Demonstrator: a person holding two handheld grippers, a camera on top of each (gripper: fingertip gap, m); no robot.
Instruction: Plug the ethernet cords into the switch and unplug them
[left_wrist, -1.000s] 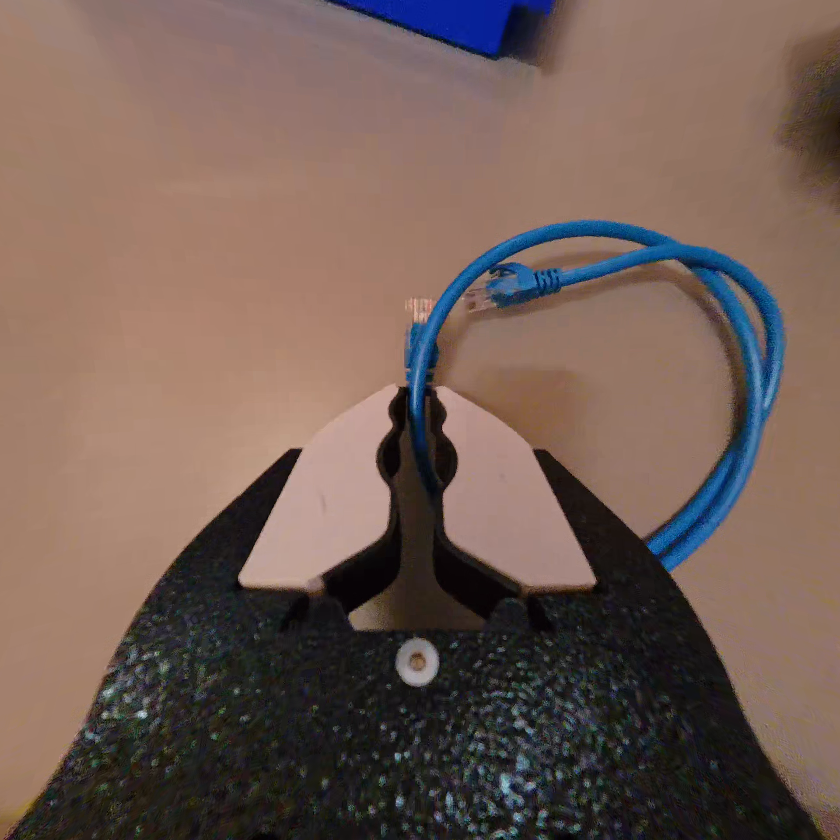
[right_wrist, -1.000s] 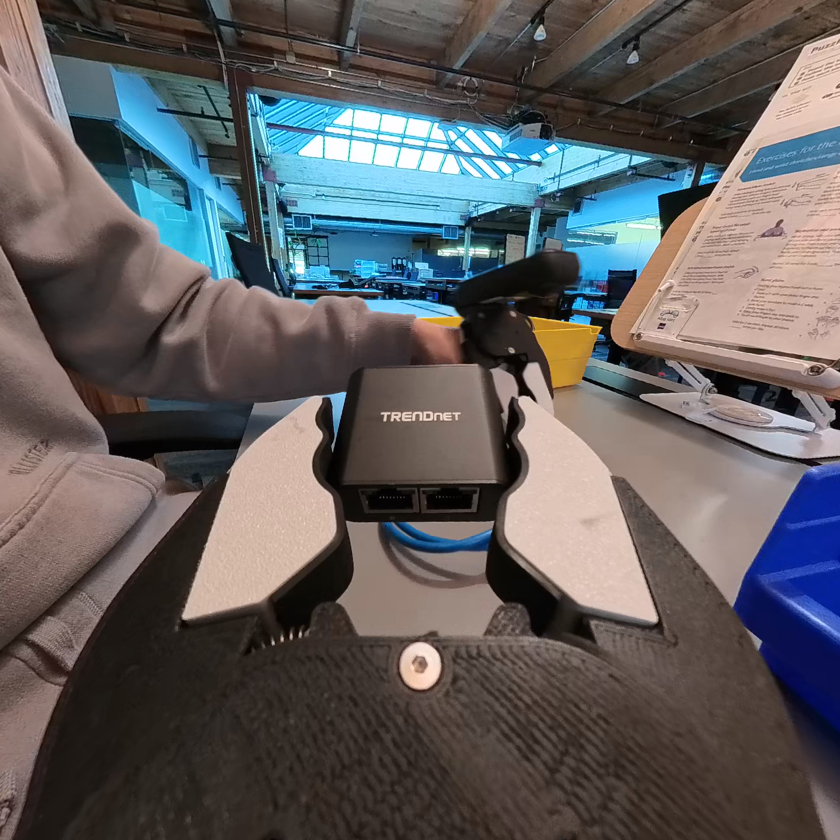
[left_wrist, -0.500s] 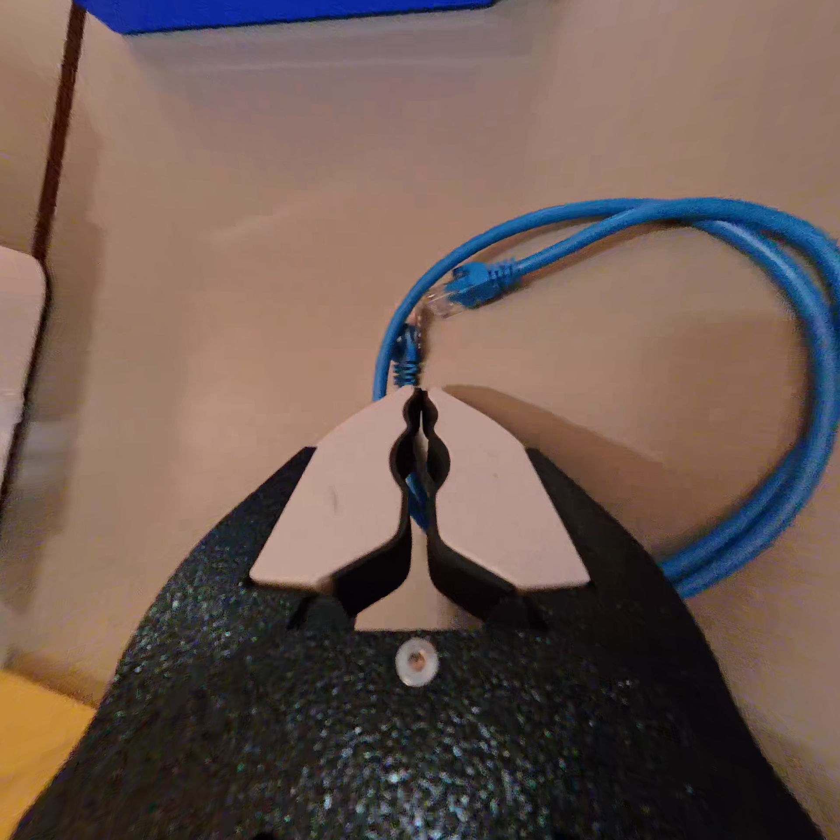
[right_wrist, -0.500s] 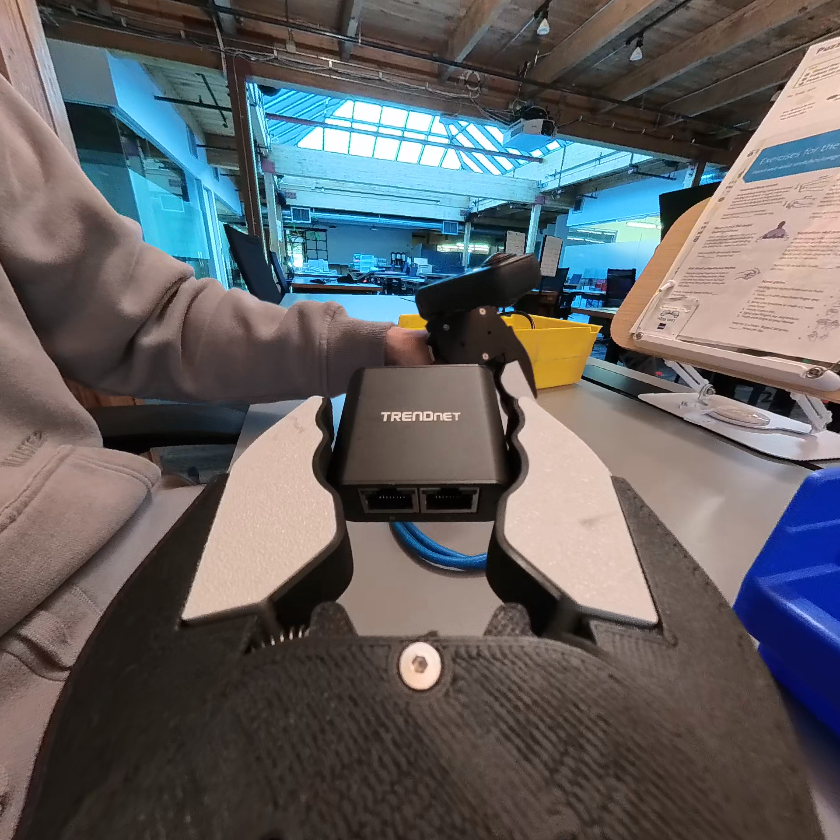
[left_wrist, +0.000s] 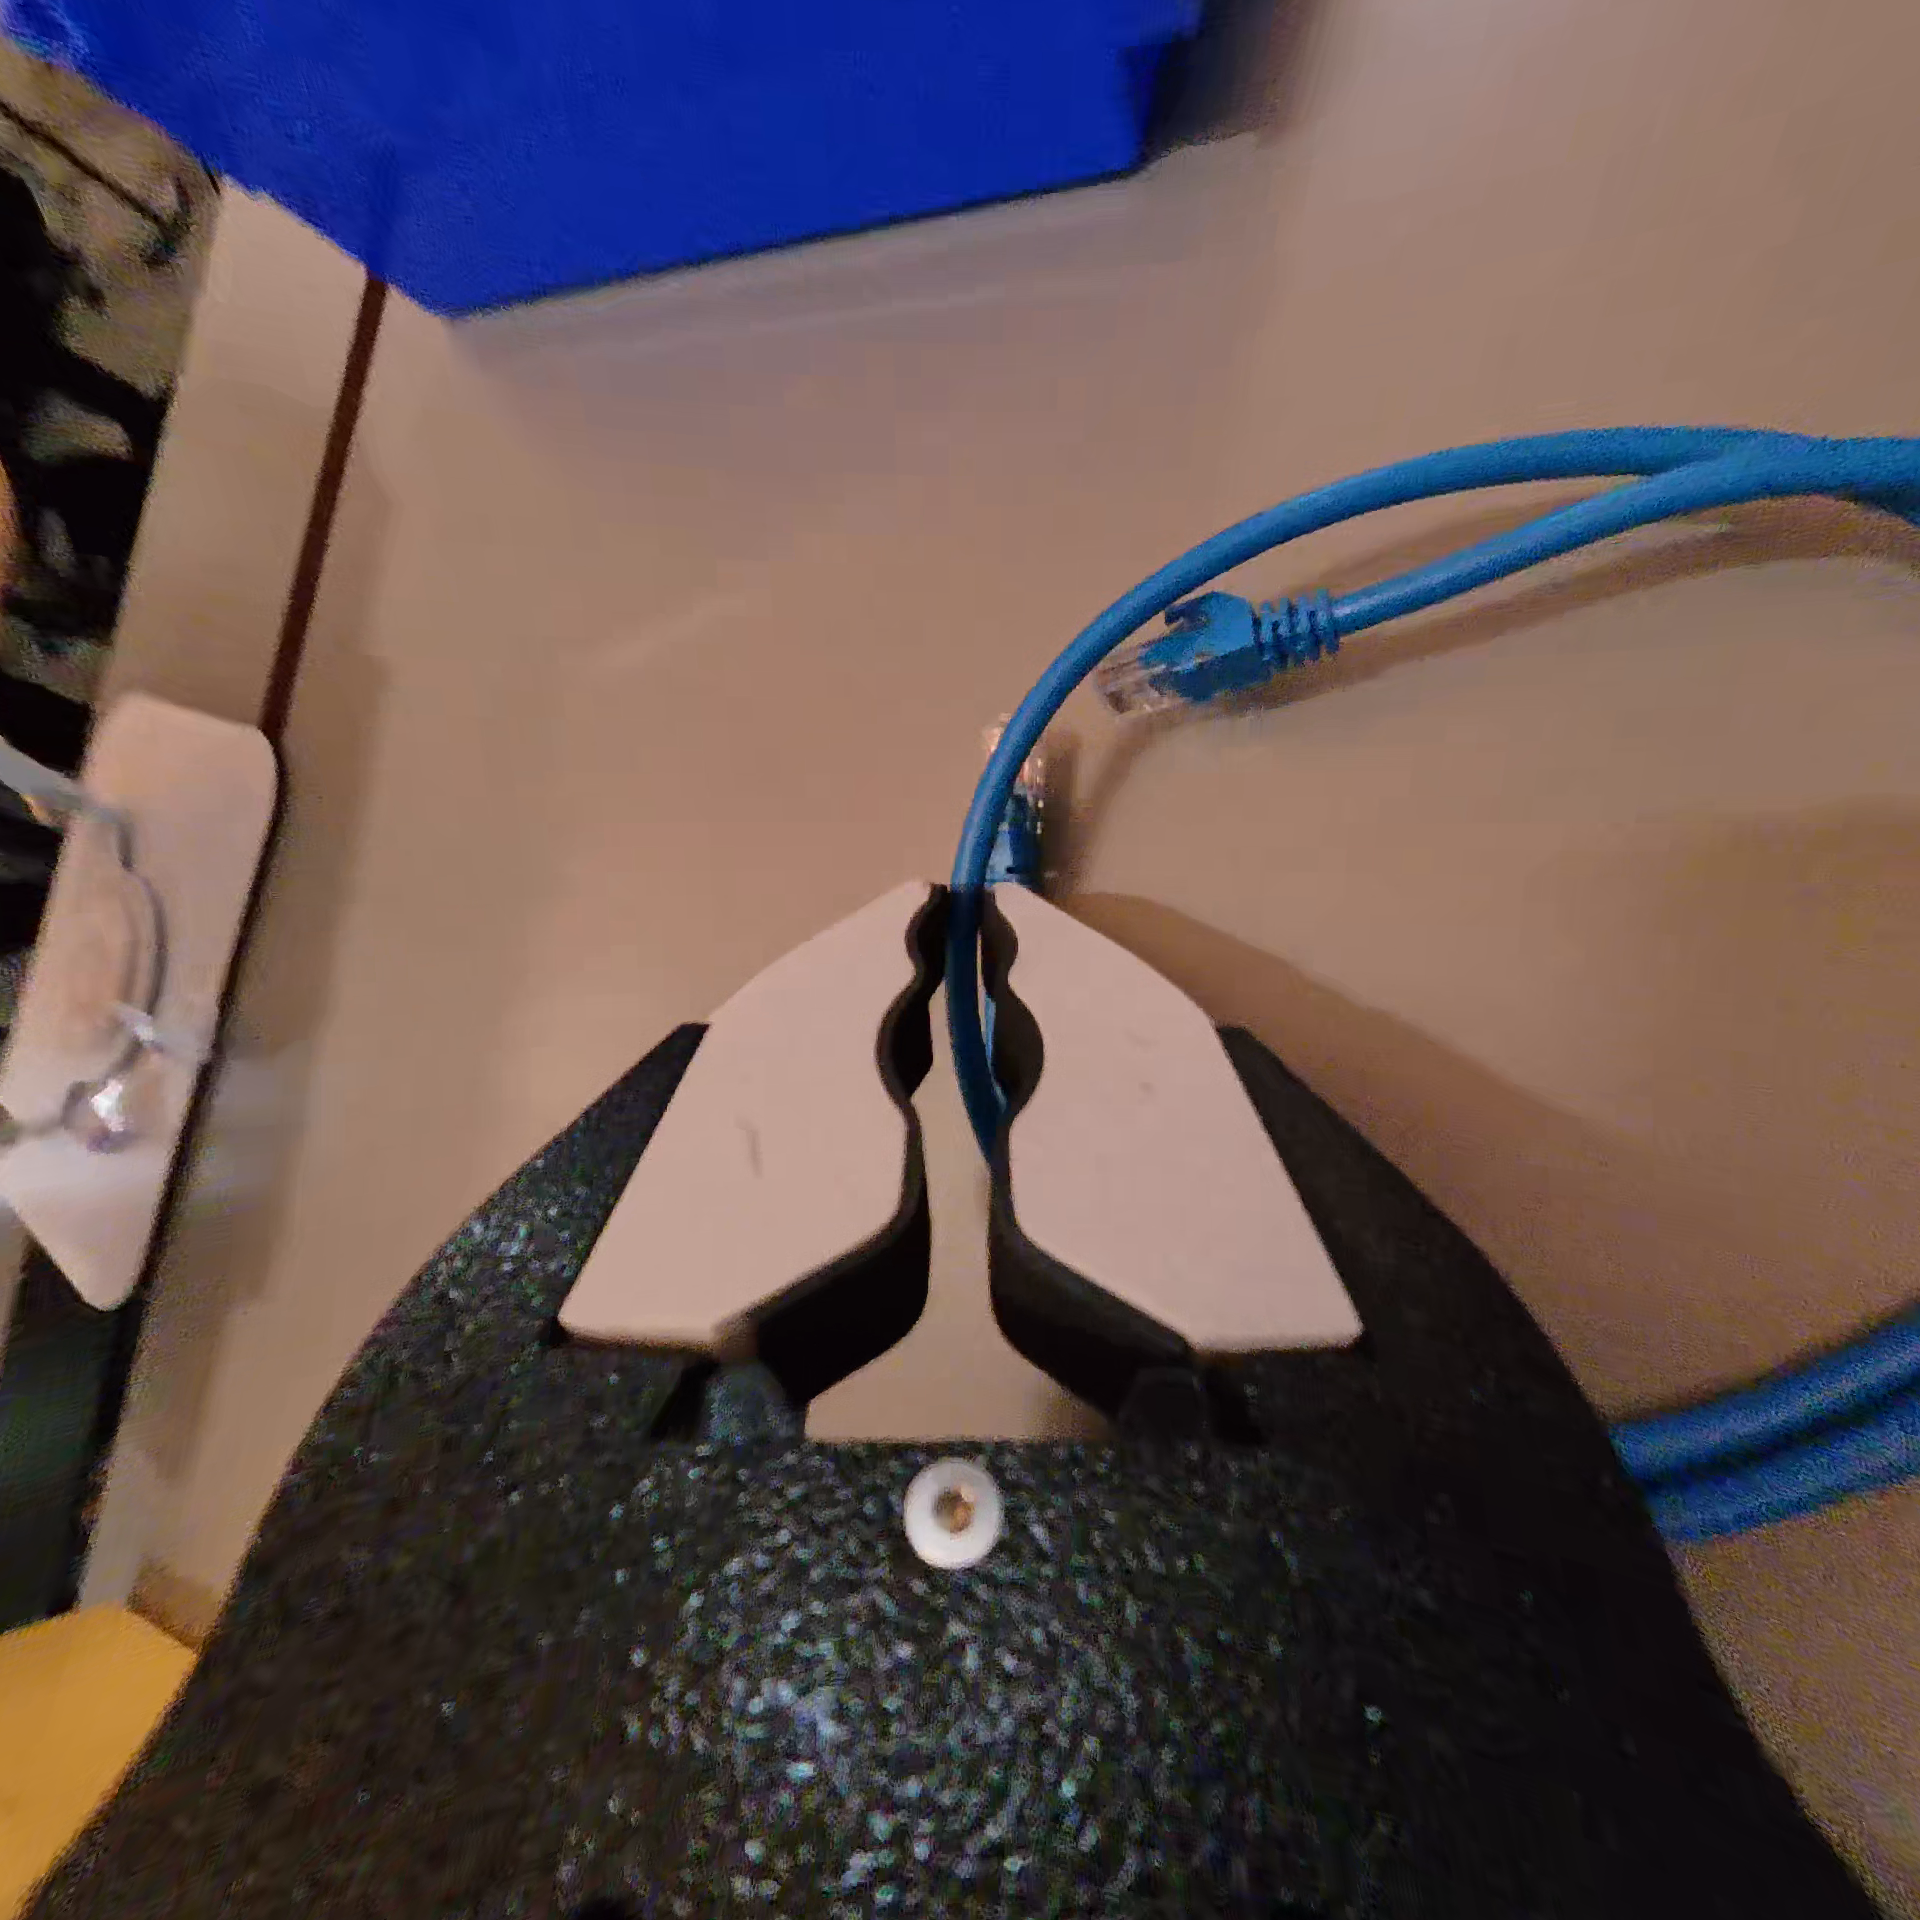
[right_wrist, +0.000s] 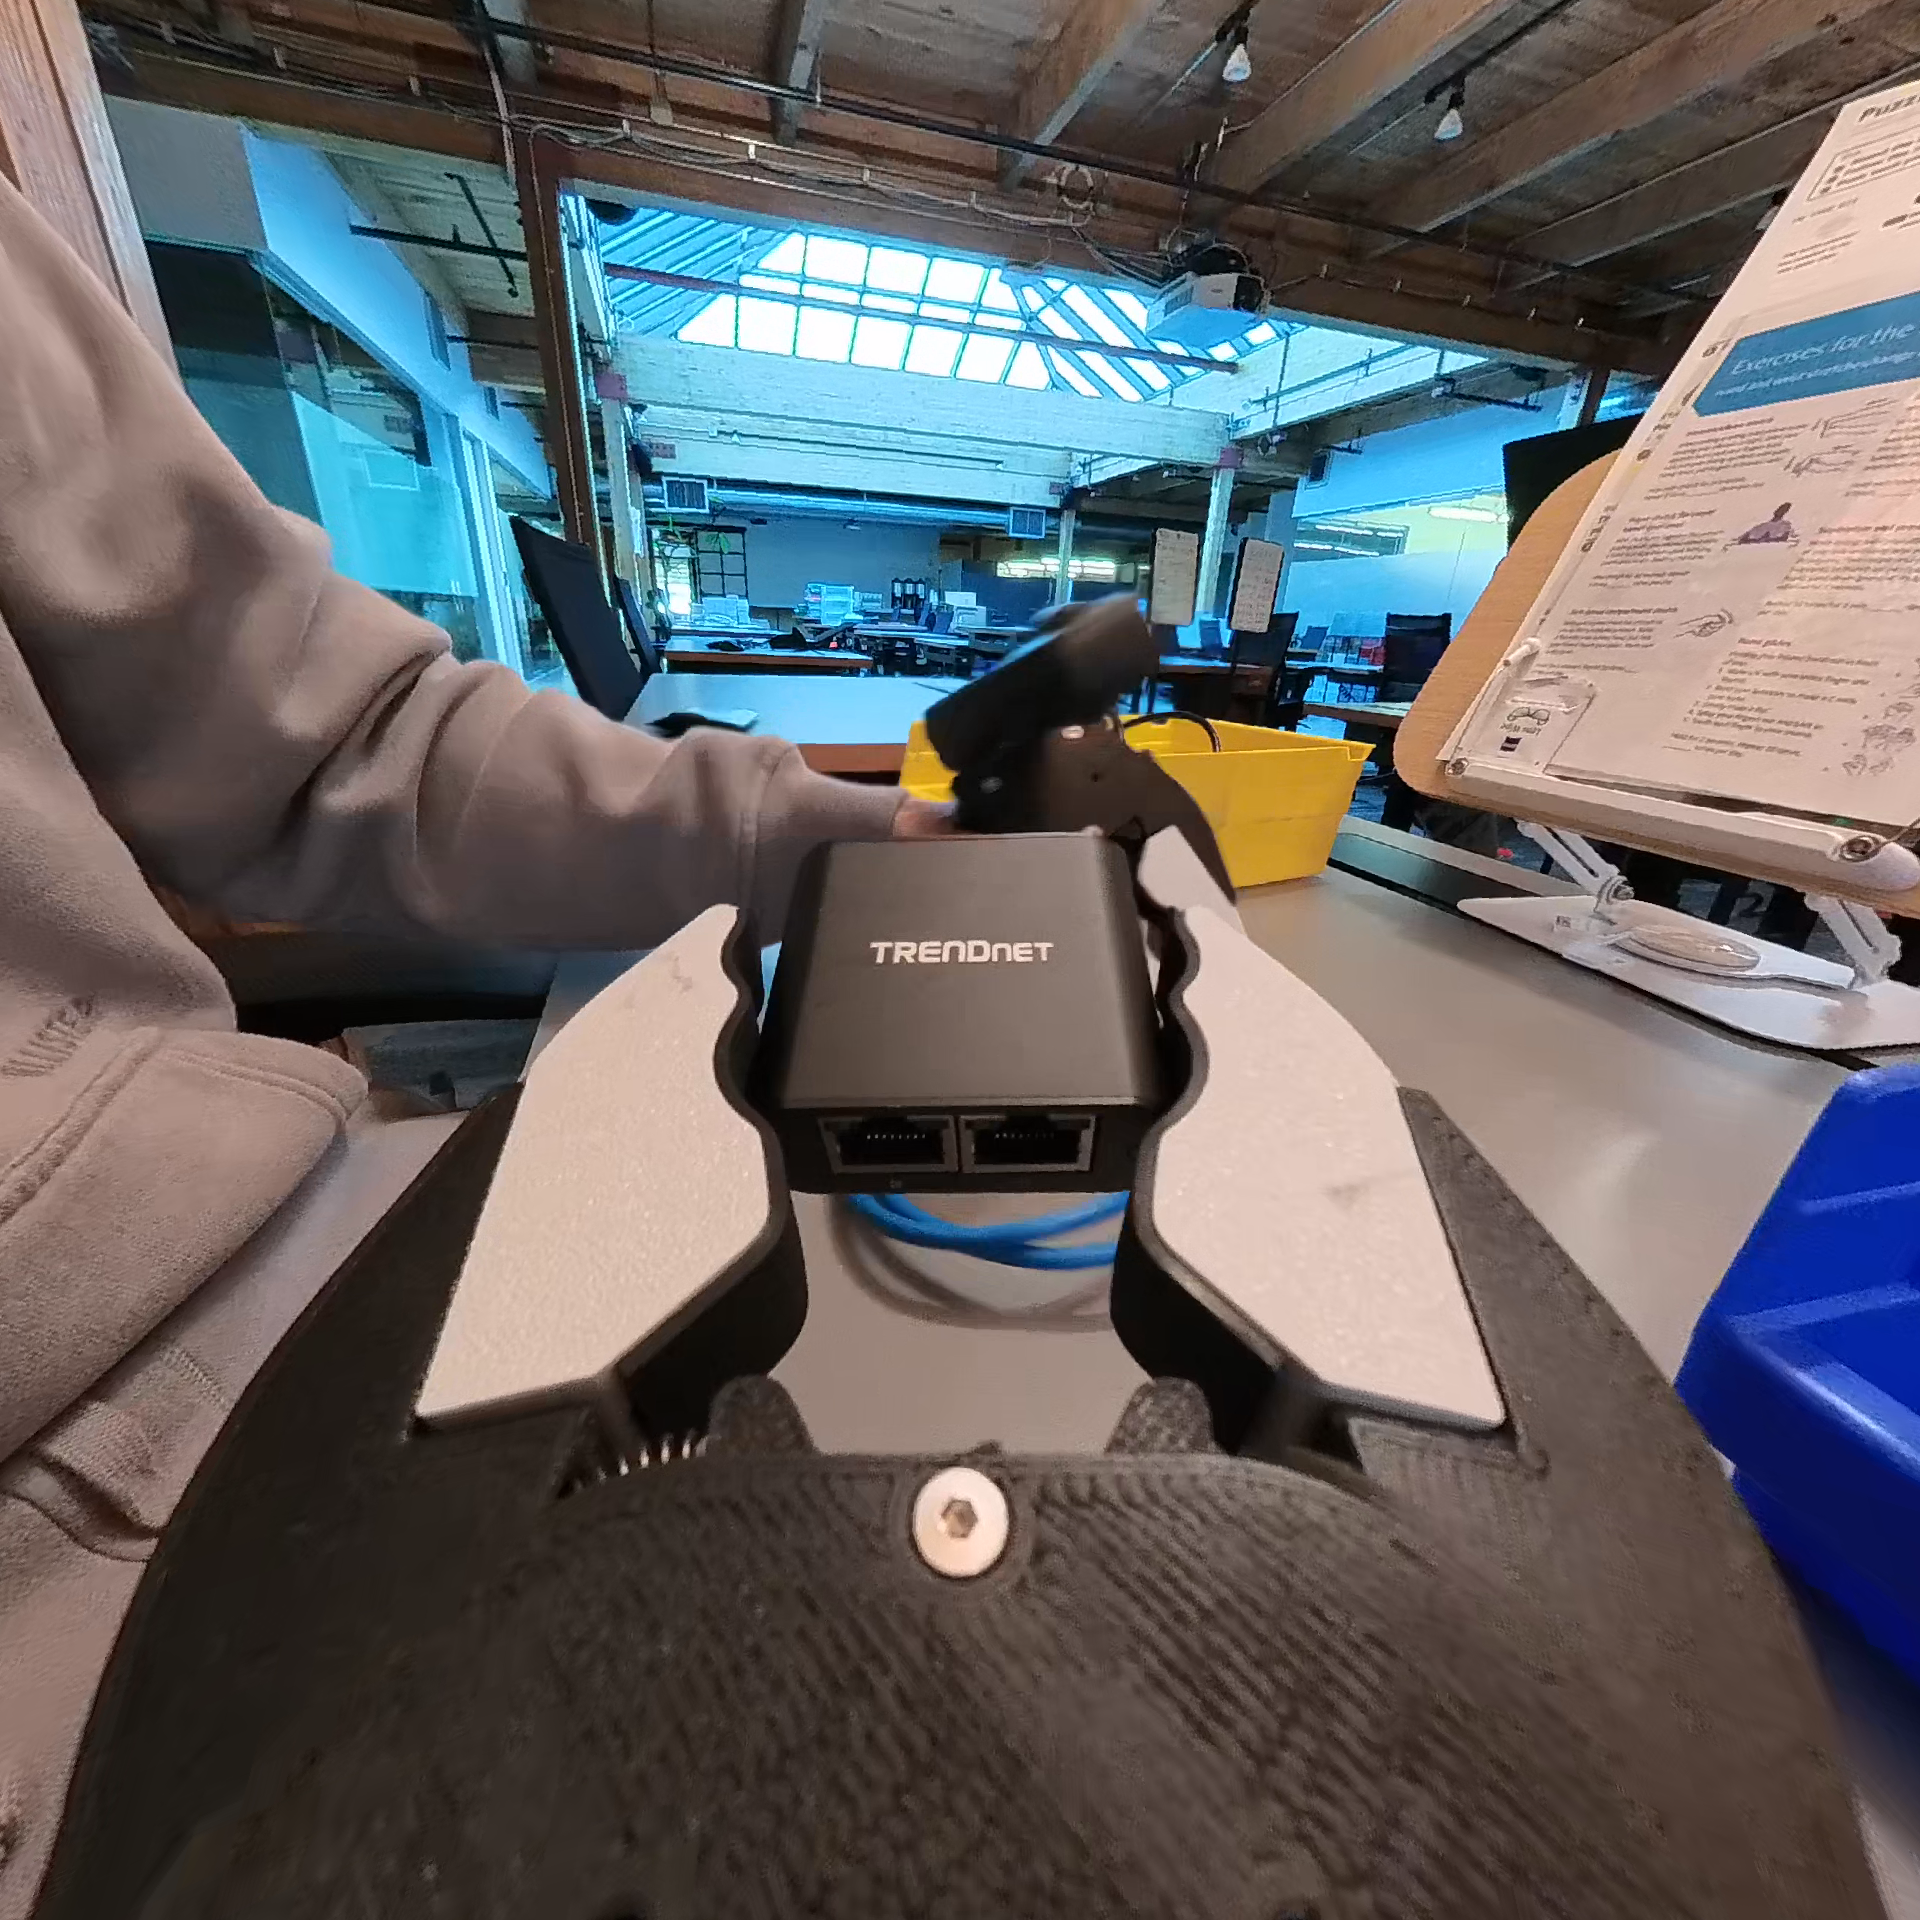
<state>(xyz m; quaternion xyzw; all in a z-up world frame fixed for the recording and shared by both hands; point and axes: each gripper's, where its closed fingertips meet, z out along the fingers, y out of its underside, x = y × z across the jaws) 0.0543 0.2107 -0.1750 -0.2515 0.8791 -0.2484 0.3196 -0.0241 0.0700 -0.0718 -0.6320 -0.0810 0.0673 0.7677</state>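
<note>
My left gripper (left_wrist: 966, 904) is shut on a blue ethernet cord (left_wrist: 1351, 520) just behind one plug (left_wrist: 1013, 800), which sticks out past the tips. The cord's other plug (left_wrist: 1195, 655) lies free on the tan table, and the cord loops off to the right. My right gripper (right_wrist: 961, 925) is shut on a black switch (right_wrist: 961, 987) and holds it above the table. Its two empty ports (right_wrist: 956, 1143) face the camera. Part of the blue cord (right_wrist: 987, 1236) shows under the switch. The left gripper (right_wrist: 1060, 727) sits just beyond it.
A blue bin (left_wrist: 623, 135) stands ahead of the left gripper and shows at the right edge of the right wrist view (right_wrist: 1818, 1299). A yellow bin (right_wrist: 1268, 779) and a document stand (right_wrist: 1714, 623) stand farther off. A person's grey sleeve (right_wrist: 312, 779) fills the left.
The left gripper has swung with the cord end in it, bringing the blue bin larger and closer in its view. The free plug now shows farther right. The right gripper holds the switch still.
</note>
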